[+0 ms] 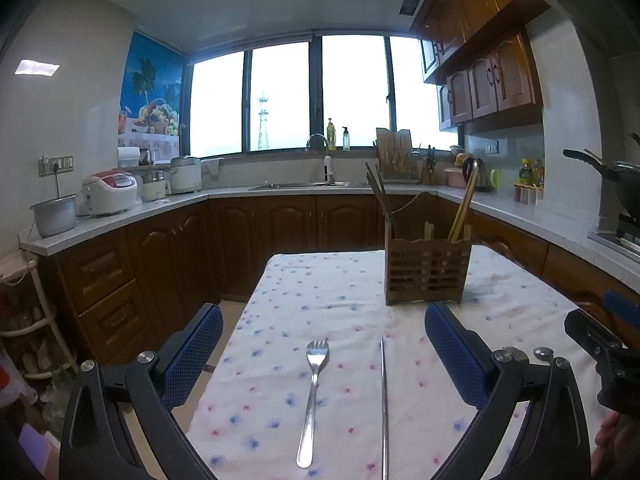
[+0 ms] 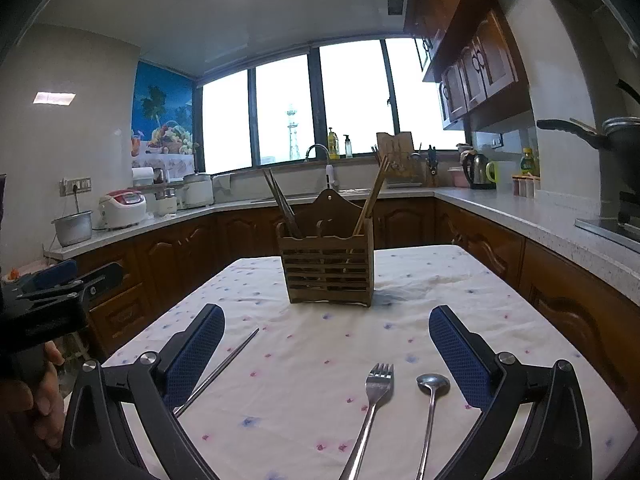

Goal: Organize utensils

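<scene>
Over on the left, the left gripper (image 1: 324, 344) hung low over the near end of the table (image 1: 344, 280), jaws spread wide with nothing in them. Its blue pads (image 1: 192, 354) sat either side of a steel fork (image 1: 314, 396), which lay flat on the flowery tablecloth with tines pointing far. Just right of that fork was a thin metal chopstick (image 1: 384, 408), also lying lengthwise, apart from the fork.

Further right, the right gripper (image 2: 326, 344) was wide open too and empty. Between its fingers a second fork (image 2: 370, 412) lay on the cloth, and just beside it on the right a small spoon (image 2: 431, 404), bowl toward the far side, not touching. The same chopstick (image 2: 218, 372) ran diagonally near its left pad.

At the far middle of the table stood the wooden utensil holder (image 2: 327, 270), upright, slatted front. It had dark chopsticks (image 2: 282, 204) leaning left in its left side and lighter wooden ones (image 2: 372, 196) leaning right on the right. Part of a hand (image 2: 44, 396) showed at the left edge of the right wrist view.
</scene>
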`<state>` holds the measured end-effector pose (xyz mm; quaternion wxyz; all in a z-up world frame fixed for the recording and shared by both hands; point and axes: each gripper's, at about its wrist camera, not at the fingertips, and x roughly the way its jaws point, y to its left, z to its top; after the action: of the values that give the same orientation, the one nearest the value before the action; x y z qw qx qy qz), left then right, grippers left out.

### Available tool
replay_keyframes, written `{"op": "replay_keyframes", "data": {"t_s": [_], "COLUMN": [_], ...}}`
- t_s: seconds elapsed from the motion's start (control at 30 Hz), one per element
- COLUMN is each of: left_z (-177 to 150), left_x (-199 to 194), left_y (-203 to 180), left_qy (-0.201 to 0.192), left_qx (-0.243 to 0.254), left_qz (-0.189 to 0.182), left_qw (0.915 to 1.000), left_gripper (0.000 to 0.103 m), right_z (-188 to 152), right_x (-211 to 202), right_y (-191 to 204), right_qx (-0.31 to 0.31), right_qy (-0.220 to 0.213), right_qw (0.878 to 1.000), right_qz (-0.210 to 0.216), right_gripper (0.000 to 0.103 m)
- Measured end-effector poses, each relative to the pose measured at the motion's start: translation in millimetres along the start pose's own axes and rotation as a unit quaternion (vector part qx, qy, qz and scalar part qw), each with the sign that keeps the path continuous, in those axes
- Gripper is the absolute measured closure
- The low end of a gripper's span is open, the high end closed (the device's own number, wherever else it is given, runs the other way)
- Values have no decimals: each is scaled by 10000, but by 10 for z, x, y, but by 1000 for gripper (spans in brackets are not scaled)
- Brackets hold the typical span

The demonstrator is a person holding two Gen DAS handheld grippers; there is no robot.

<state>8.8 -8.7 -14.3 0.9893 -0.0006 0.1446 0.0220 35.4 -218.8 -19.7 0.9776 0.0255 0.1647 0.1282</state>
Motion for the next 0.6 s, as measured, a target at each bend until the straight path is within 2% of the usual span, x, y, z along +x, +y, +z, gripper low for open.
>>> {"op": "replay_keyframes", "data": {"t_s": [0.13, 0.43, 0.6], "left_z": [58, 100, 43], "left_x": [14, -40, 29], "left_y": [-30, -207, -289], "left_qy": [76, -343, -10], "left_qx": [4, 252, 390], "left_qz": [-124, 65, -44], "left_qw": [9999, 9991, 9992], "left_gripper": [1, 1, 1], "right_z": [43, 181, 171], "right_x": [26, 29, 42], "right_y": [-39, -109, -138], "right_qx": [86, 82, 135], "right_qy": [29, -78, -34], "right_qw": [10000, 9999, 9999], "right_qz": [-35, -119, -85], "right_gripper": [0, 0, 0]}}
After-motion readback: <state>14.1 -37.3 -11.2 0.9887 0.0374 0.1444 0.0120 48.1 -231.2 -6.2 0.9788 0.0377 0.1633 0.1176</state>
